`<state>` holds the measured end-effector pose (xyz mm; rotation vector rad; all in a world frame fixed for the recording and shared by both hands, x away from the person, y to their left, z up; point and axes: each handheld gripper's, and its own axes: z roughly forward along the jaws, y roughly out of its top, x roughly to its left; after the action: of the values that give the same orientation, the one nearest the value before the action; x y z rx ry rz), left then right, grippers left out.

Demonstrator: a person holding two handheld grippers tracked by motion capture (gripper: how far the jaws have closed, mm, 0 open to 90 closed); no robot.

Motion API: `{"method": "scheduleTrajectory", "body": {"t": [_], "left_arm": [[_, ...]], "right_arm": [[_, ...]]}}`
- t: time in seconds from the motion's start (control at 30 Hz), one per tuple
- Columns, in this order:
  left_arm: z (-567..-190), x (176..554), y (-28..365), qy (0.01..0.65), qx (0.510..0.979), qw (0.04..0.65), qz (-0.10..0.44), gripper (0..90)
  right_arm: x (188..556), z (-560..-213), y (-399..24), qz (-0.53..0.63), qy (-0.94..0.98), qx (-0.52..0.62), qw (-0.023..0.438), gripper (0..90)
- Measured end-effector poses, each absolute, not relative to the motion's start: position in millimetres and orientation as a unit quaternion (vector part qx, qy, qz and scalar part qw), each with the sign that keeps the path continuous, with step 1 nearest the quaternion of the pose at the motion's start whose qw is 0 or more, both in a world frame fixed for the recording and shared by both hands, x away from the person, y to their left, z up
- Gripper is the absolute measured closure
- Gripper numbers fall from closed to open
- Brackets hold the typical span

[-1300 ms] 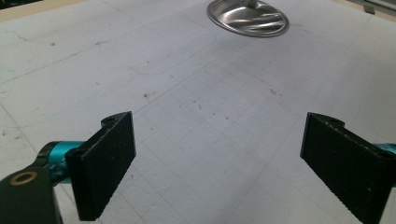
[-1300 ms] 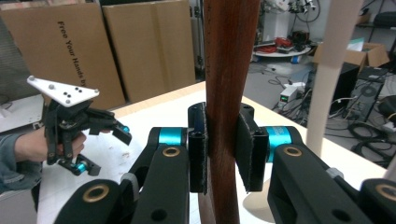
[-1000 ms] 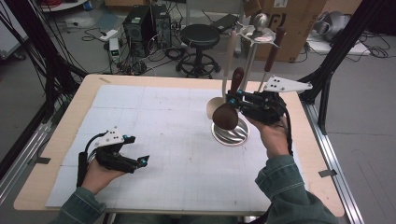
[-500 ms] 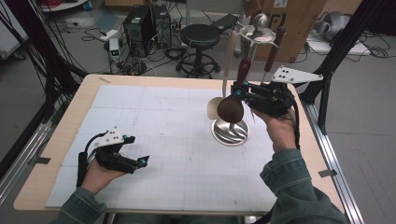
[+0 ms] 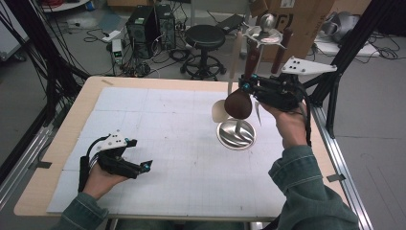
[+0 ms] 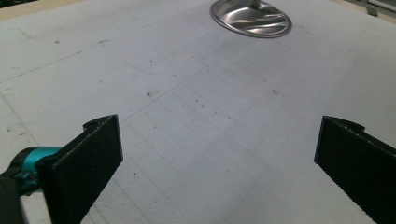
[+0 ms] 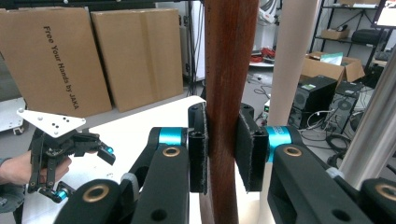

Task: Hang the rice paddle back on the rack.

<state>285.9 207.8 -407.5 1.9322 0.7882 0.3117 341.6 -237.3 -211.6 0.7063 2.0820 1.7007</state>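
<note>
Right tongs (image 7: 220, 154) clamped on dark wooden handle (image 7: 229, 93); left tongs (image 6: 215, 163) wide apart, just opened further, empty. Cardboard box (image 7: 51, 60) printed "Free Your Hands by JAKA".

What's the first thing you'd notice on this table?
The right gripper, near the table's far right, is shut on the dark wooden handle of a ladle, hanging above the shiny stand base. Near the front left, the left gripper rests open with nothing between its jaws.
</note>
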Motion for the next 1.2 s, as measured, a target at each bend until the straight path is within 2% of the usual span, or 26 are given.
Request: {"method": "scheduleTrajectory", "body": {"t": [1.2], "left_arm": [[-407, 286, 210, 0.326, 0.795, 0.496, 0.128, 1.6]], "right_arm": [[358, -205, -243, 0.594, 0.726, 0.284, 0.200, 76.8]]}}
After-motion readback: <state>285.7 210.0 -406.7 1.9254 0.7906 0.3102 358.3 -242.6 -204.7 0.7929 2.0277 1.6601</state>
